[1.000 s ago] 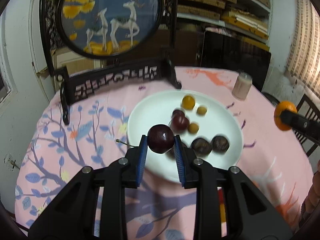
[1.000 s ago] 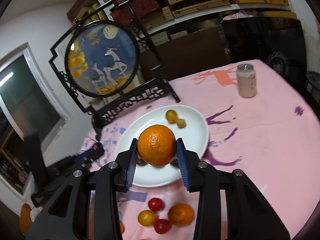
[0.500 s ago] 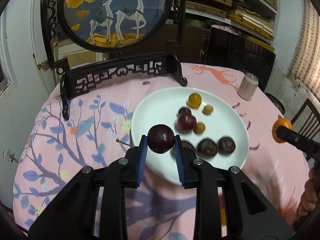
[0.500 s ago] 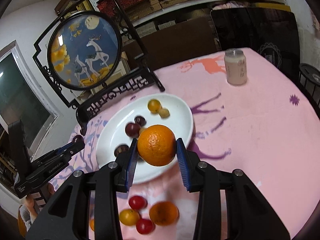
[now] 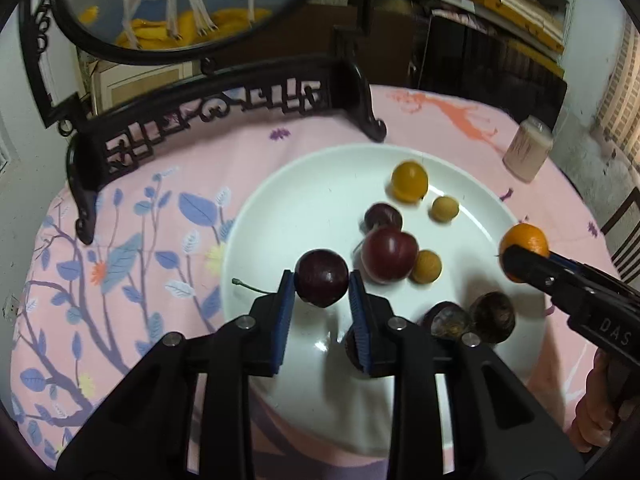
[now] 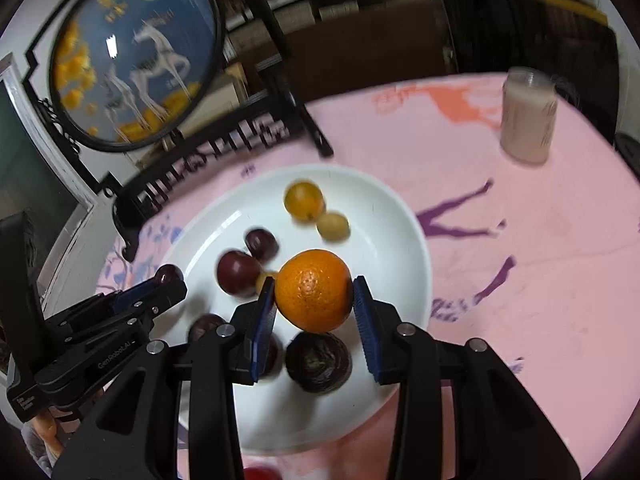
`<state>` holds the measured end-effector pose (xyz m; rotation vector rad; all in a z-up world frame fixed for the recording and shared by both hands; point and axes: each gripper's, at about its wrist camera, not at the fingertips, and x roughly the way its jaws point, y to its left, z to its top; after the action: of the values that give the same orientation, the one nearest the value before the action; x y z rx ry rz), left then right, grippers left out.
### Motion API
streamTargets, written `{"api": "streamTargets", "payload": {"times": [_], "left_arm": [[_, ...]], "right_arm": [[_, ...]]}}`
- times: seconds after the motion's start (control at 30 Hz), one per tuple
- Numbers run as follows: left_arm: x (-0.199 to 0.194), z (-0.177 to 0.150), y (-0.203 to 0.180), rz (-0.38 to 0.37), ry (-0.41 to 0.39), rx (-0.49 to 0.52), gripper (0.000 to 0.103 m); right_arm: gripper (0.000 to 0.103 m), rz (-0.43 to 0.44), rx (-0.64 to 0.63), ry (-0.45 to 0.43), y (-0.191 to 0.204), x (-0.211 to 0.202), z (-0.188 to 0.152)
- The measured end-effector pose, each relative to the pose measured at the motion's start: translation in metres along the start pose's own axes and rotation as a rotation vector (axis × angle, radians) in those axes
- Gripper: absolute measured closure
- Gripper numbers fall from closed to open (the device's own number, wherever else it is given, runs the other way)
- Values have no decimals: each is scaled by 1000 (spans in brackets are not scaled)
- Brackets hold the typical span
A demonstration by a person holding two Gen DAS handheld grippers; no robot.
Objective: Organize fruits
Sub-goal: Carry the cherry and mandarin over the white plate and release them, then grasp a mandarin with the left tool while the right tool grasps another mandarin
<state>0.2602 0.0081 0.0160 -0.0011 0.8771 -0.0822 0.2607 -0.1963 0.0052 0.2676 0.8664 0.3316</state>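
My left gripper (image 5: 322, 284) hovers over the near left part of the white plate (image 5: 280, 184). A dark red cherry (image 5: 321, 278) is between its blue pads, its stem poking out to the left, and the jaws are opening. My right gripper (image 6: 314, 292) is shut on an orange (image 6: 312, 290) above the plate's (image 6: 400, 216) near side. Each gripper shows in the other's view: the right one (image 5: 520, 264) with the orange (image 5: 524, 242) at the plate's right rim, the left one (image 6: 168, 284) with the cherry (image 6: 168, 274) at its left rim.
On the plate lie a red plum (image 5: 389, 260), a darker fruit (image 5: 383, 216), a yellow fruit (image 5: 409, 181), two small tan ones and dark wrinkled fruits (image 5: 492, 317). A black carved screen stand (image 5: 224, 108) rises behind. A pale can (image 6: 528, 116) stands at the far right.
Both grippers moved forward and down toward the plate with their fruit; the plate looks larger and nearer. The right gripper with the orange now reaches the plate's right rim.
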Motion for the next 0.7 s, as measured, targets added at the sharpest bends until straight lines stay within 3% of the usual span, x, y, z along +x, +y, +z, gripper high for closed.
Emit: {"api": "streamTargets", "payload": {"times": [0.07, 0.13, 0.23, 0.3, 0.47, 0.7], "left_arm": [[3, -2, -5, 32, -19, 17, 37], [3, -3, -8, 39, -30, 32, 36], [0, -2, -6, 38, -29, 24, 33], [-7, -2, -2, 55, -43, 2, 23], [-33, -19, 24, 74, -68, -70, 16], [-63, -50, 44, 80, -81, -129, 16]], "right_arm": [[63, 2, 2, 11, -3, 3, -1], [61, -7, 3, -8, -4, -2, 0], [47, 16, -4, -61, 0, -16, 2], [47, 8, -23, -87, 5, -25, 2], [47, 34, -25, -115, 15, -51, 2], [44, 37, -68, -139, 25, -92, -34]]}}
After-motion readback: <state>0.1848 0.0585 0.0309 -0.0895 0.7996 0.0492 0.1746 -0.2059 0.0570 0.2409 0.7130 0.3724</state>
